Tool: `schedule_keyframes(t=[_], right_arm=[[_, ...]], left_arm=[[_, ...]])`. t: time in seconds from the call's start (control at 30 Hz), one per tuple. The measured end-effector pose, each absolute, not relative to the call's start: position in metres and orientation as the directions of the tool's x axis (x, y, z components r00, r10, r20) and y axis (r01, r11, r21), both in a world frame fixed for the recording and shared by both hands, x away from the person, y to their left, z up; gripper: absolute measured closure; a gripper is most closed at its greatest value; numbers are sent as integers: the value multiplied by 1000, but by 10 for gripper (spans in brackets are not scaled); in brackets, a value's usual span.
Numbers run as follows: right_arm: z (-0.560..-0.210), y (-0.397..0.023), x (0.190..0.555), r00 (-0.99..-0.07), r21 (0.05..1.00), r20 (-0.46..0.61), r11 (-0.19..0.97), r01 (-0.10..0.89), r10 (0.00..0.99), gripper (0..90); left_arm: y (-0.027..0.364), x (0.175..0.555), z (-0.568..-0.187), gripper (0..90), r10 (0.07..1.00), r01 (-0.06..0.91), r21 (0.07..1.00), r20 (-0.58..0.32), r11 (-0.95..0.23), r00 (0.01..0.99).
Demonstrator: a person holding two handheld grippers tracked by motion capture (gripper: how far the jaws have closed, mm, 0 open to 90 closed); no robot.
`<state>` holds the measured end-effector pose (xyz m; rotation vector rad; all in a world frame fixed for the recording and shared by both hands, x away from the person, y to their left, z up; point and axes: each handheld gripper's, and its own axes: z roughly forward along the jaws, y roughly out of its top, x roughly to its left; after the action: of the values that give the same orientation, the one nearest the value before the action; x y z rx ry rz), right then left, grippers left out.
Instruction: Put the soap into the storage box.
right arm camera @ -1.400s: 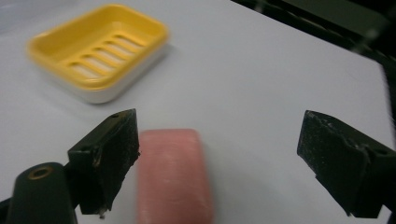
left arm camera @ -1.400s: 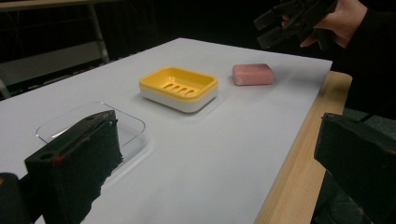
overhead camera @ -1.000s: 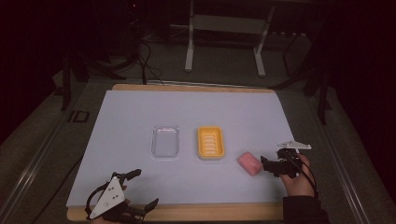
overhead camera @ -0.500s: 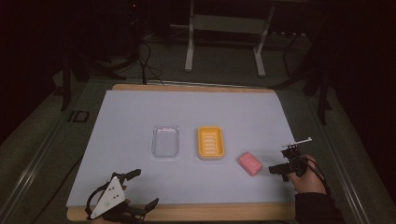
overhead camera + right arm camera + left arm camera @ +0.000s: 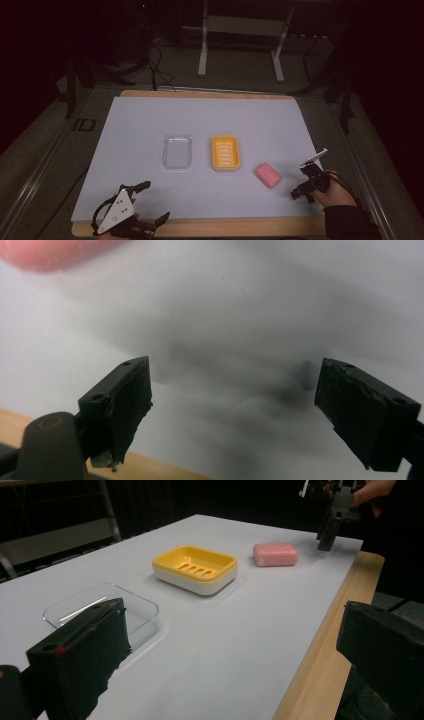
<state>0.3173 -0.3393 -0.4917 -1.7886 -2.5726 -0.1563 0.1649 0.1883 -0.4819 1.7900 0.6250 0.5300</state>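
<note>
The left gripper (image 5: 150,202) rests at the near left corner of the table, well to the near left of the yellow soap dish (image 5: 225,152). Its jaws are spread wide with nothing between them; in the left gripper view one black jaw lies over the white sheet and the other hangs past the wooden table edge (image 5: 320,650). A grey three-cornered plate (image 5: 116,212) sits on top of it.

The right gripper (image 5: 300,192) is held by the person's right hand (image 5: 334,192) to the near right of the soap dish, close to the table's right edge. Its jaws also stand apart and empty, tilted down at the white sheet (image 5: 250,315), which shows blurred and shadowed in the right gripper view.

The pink soap bar (image 5: 268,175) lies flat on the sheet just to the near right of the soap dish, between the dish and the right gripper, apart from both. A blurred pink edge of it (image 5: 55,252) shows in the top left corner of the right gripper view.

The soap dish sits about mid-table, orange-yellow on top with a slotted floor and a white base (image 5: 195,582), and it is empty. Just to its left, with a small gap, lies a clear plastic lid (image 5: 177,151), flat on the sheet.

The white sheet (image 5: 200,120) covers nearly the whole wooden table (image 5: 200,93). Beyond the far edge, past the dish, stand the metal legs of a frame (image 5: 240,45) in a dark room.
</note>
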Motion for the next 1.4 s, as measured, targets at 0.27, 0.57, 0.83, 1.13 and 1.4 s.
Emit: schedule_keyframes(t=[0.27, 0.57, 0.83, 1.13, 1.4], right_arm=[[-493, -334, 314, -423, -8, 70, 425, 905, 903, 148], [-490, -321, 310, -540, -69, 76, 545, 836, 838, 147], [-486, -308, 306, -631, -70, 109, 639, 766, 768, 134], [-482, -301, 306, -675, -39, 111, 682, 730, 729, 136], [-475, -294, 309, -705, 25, 108, 707, 706, 701, 129]], left_arm=[[188, 165, -482, 8, 648, 155, 957, 44, -247, 760], [188, 165, -482, 8, 647, 157, 956, 41, -246, 762], [187, 165, -483, 8, 642, 159, 954, 44, -256, 766], [186, 165, -483, 8, 634, 162, 953, 39, -257, 772], [186, 165, -483, 8, 633, 163, 954, 36, -253, 773]])
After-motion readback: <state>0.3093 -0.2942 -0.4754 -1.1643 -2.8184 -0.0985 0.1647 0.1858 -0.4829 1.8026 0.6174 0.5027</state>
